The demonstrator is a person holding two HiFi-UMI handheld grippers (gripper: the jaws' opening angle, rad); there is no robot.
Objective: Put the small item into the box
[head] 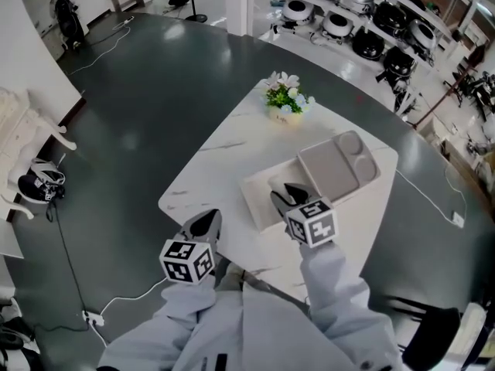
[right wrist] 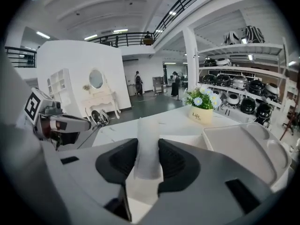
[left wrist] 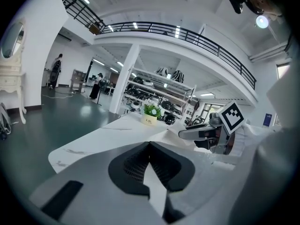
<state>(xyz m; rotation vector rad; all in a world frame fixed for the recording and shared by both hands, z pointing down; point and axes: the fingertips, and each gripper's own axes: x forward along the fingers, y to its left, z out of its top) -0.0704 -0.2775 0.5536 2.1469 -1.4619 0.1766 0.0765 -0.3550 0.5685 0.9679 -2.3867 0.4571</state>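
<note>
White bench [head: 203,168] with an open white box [head: 254,198] on it and a little flower pot [head: 286,105] at the far end. My right tongs [right wrist: 148,149] hang over the box, pinching the small white item [right wrist: 147,137]. My left tongs [left wrist: 150,144] are closed on nothing, off beside the box.

Head view looks steeply down on the table [head: 224,153]; both gripper views skim low across it, sharing the flowerpot [right wrist: 201,115].

Left gripper [head: 207,221] jaws together, empty; right gripper [head: 286,194] jaws clamped on small white item [right wrist: 147,146]; both point forward, tilted down.
</note>
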